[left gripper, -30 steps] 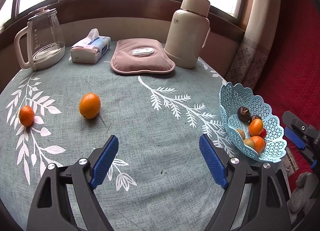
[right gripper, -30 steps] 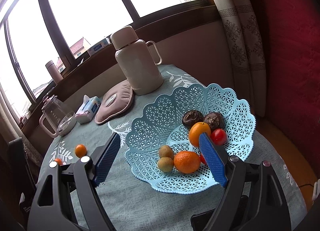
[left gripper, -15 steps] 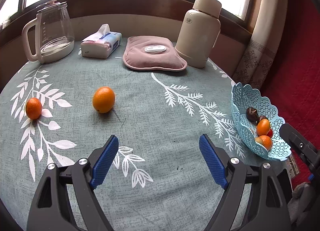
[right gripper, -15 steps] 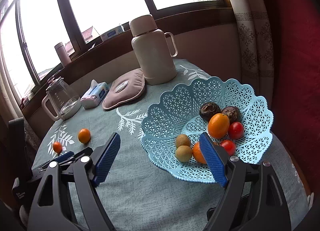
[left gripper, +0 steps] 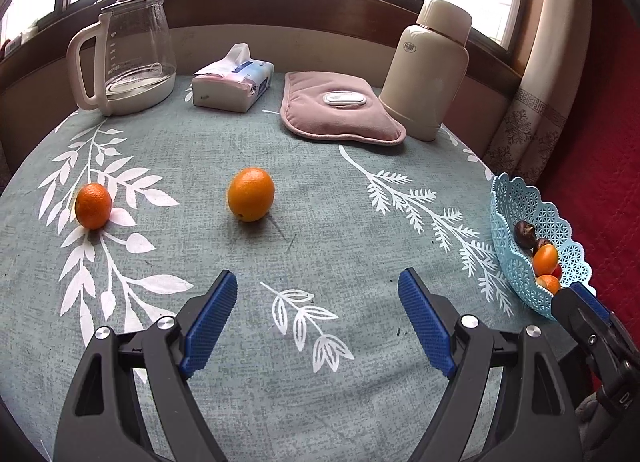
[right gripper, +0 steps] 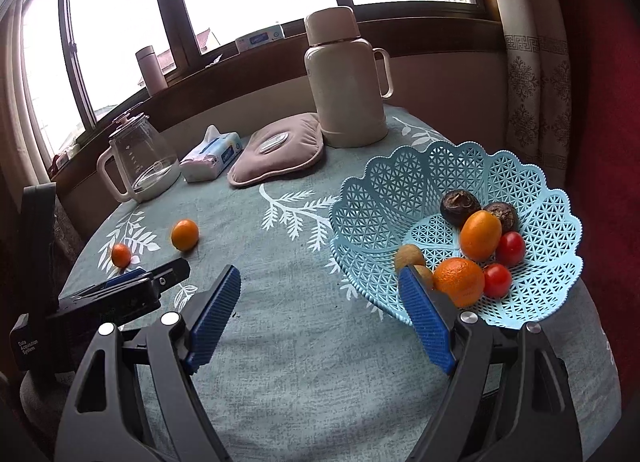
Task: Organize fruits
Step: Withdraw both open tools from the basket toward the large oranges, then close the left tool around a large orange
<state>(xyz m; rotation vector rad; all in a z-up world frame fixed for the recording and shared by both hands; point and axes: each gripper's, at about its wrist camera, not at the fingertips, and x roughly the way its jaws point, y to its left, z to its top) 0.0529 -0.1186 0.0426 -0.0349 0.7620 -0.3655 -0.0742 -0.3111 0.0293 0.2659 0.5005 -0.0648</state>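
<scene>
Reaching for loose fruit looks to be the step in hand: the left gripper (left gripper: 318,314) hangs over the tablecloth (left gripper: 320,198) with its jaws spread wide and nothing between them. The larger orange (left gripper: 251,194) lies ahead of the jaws, slightly toward the left finger, and a smaller orange (left gripper: 93,205) sits farther out beyond that finger. The right gripper (right gripper: 320,312) is likewise wide open and empty, with the blue basket (right gripper: 384,182) just beyond its right finger, already holding several fruits. Next, I judge, the left jaws must advance, straddle the larger orange, close gently, then carry it to the basket.
</scene>
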